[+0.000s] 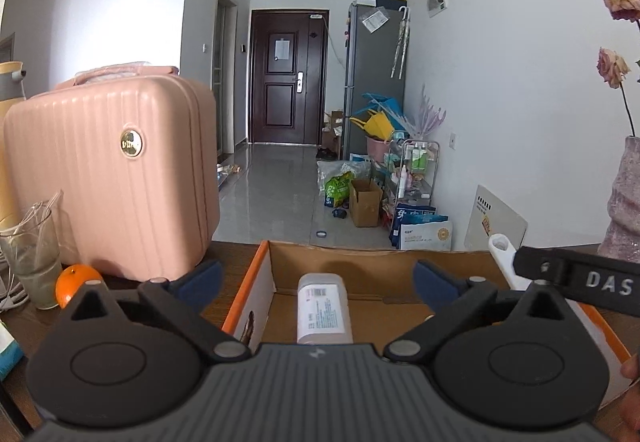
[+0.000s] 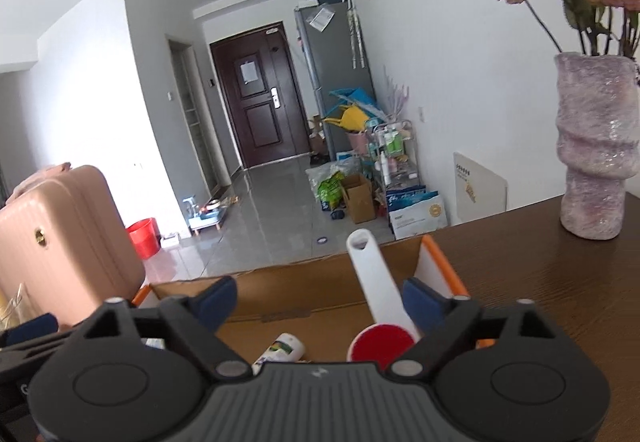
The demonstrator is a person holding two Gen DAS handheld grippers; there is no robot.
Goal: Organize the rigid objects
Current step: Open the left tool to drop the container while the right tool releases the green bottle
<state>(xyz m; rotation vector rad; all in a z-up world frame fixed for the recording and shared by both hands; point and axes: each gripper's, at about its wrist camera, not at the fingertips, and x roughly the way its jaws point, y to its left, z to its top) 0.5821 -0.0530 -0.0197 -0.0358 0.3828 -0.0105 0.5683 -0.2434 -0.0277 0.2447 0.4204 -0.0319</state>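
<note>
Left gripper (image 1: 318, 276) stands spread wide over the cardboard box (image 1: 360, 262), nothing clamped; a white bottle (image 1: 325, 308) lies flat in the box between its fingers. Right gripper (image 2: 318, 300) is likewise apart; the white brush (image 2: 374, 296) leans in the box, touching its right pad. A small tube (image 2: 282, 350) lies inside too.

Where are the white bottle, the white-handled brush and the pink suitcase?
white bottle (image 1: 325, 308): left wrist view, on its label.
white-handled brush (image 2: 374, 274): right wrist view, mid-handle.
pink suitcase (image 1: 100, 178): left wrist view, ribbed front.
</note>
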